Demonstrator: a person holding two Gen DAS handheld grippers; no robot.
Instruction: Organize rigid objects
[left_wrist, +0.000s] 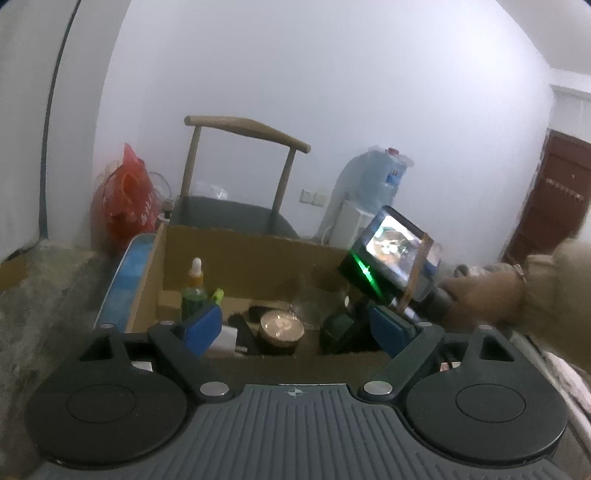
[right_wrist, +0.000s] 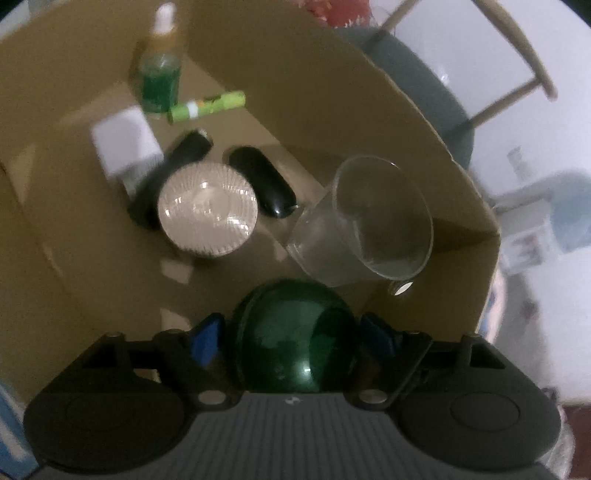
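Observation:
A cardboard box (left_wrist: 236, 251) holds several objects. My right gripper (right_wrist: 295, 339) is shut on a dark green round bottle (right_wrist: 291, 343) and holds it inside the box (right_wrist: 369, 122) near the front wall. In front of it lie a clear glass (right_wrist: 369, 225), a white ribbed lid (right_wrist: 207, 210), two black oval items (right_wrist: 264, 181), a green tube (right_wrist: 208, 105), a green dropper bottle (right_wrist: 160, 74) and a white block (right_wrist: 125, 144). My left gripper (left_wrist: 295, 325) is open and empty just above the box's near edge. The right gripper (left_wrist: 384, 258) and the green bottle (left_wrist: 338, 328) show at the right in the left wrist view.
A wooden chair (left_wrist: 236, 206) stands behind the box. A red bag (left_wrist: 127, 195) lies at the left and a water dispenser (left_wrist: 373, 184) stands at the right. A blue flat item (left_wrist: 129, 273) leans against the box's left side. A dark door (left_wrist: 554, 192) is at far right.

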